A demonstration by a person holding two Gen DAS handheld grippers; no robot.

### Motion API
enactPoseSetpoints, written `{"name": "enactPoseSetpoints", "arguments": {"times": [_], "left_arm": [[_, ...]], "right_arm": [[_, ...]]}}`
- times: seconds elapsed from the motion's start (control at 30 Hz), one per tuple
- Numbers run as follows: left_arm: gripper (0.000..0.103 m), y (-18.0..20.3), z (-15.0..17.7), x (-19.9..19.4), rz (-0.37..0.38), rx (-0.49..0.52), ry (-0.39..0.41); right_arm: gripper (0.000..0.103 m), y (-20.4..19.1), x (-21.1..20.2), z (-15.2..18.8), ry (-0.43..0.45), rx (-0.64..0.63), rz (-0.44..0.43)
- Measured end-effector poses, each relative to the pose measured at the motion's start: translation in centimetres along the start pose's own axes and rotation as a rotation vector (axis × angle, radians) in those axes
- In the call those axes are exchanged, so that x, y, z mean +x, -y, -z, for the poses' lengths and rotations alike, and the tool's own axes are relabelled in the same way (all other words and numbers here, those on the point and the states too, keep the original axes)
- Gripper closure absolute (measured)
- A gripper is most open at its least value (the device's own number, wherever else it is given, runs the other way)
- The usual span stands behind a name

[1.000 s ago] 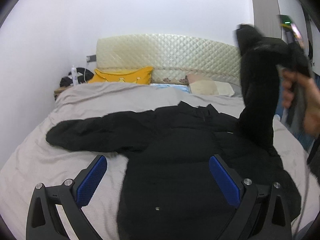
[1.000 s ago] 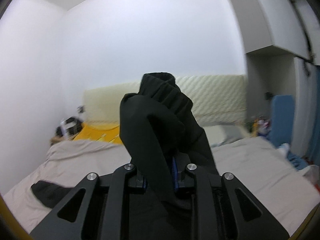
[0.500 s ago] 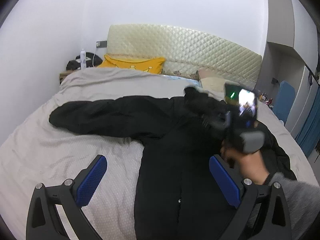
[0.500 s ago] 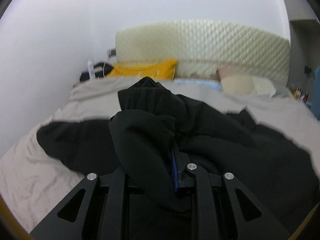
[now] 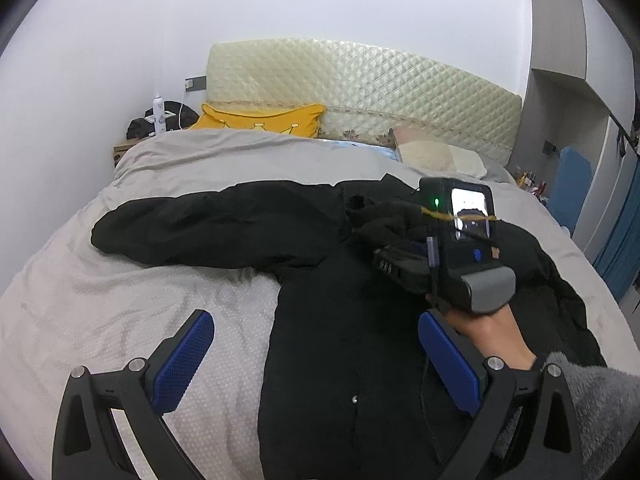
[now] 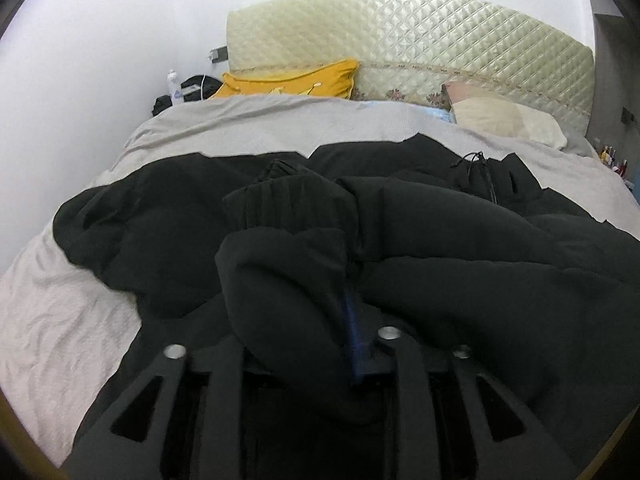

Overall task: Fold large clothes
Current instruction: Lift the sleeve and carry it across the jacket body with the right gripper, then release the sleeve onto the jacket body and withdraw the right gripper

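Observation:
A black padded jacket lies face up on the grey bed, its other sleeve stretched out to the left. My right gripper, held by a hand, rests low on the jacket's chest. Its jaws are opening, and the ribbed sleeve cuff still lies bunched between them, draped over the left finger. In the right wrist view the right gripper shows a bare blue pad. My left gripper hovers open over the jacket's lower edge with nothing between its pads.
A yellow pillow and a beige pillow lie against the quilted headboard. A nightstand with a bottle stands at the far left corner. Blue items and cupboards line the right side of the bed.
The right gripper came down from high with the sleeve and laid it across the jacket's chest, and its jaws spread apart. The left gripper sank a little toward the bed.

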State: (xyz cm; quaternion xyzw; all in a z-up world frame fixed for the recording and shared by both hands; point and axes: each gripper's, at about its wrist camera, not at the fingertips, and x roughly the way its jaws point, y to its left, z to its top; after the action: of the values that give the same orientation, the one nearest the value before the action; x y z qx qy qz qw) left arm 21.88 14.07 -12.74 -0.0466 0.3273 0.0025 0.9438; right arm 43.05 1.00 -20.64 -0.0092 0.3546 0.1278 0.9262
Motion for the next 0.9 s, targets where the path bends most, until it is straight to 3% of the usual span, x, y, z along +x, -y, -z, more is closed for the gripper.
{"name": "enactPoseSetpoints", "arguments": {"times": [0.03, 0.1, 0.13, 0.33, 0.6, 0.73, 0.9], "left_arm": [[0.000, 0.2, -0.1, -0.2, 0.000, 0.004, 0.003], [0.000, 0.7, -0.3, -1.0, -0.003, 0.015, 0.016], [0.000, 1.0, -0.4, -1.5, 0.001, 0.017, 0.023], [0.000, 3.1, -1.3, -4.7, 0.005, 0.036, 0.060], [0.000, 6.7, -0.4, -8.1, 0.029, 0.064, 0.076], [0.000, 7.8, 0.5, -8.9, 0.020, 0.073, 0.076], [0.000, 9.2, 1.1, -9.3, 0.012, 0.089, 0.075]], "right_arm": [[0.051, -0.5, -0.7, 0.2, 0.004, -0.020, -0.010], [0.025, -1.0, -2.0, 0.6, 0.024, -0.043, -0.029], [0.023, -1.2, -3.1, 0.8, 0.044, -0.047, -0.039], [0.023, 0.1, -8.8, 1.3, 0.094, -0.029, -0.035], [0.023, 3.6, -20.0, 1.9, 0.197, 0.025, 0.037], [0.023, 5.0, -26.1, 3.5, 0.289, 0.053, 0.054], [0.023, 6.6, -31.7, 5.9, 0.323, 0.077, 0.090]]}}
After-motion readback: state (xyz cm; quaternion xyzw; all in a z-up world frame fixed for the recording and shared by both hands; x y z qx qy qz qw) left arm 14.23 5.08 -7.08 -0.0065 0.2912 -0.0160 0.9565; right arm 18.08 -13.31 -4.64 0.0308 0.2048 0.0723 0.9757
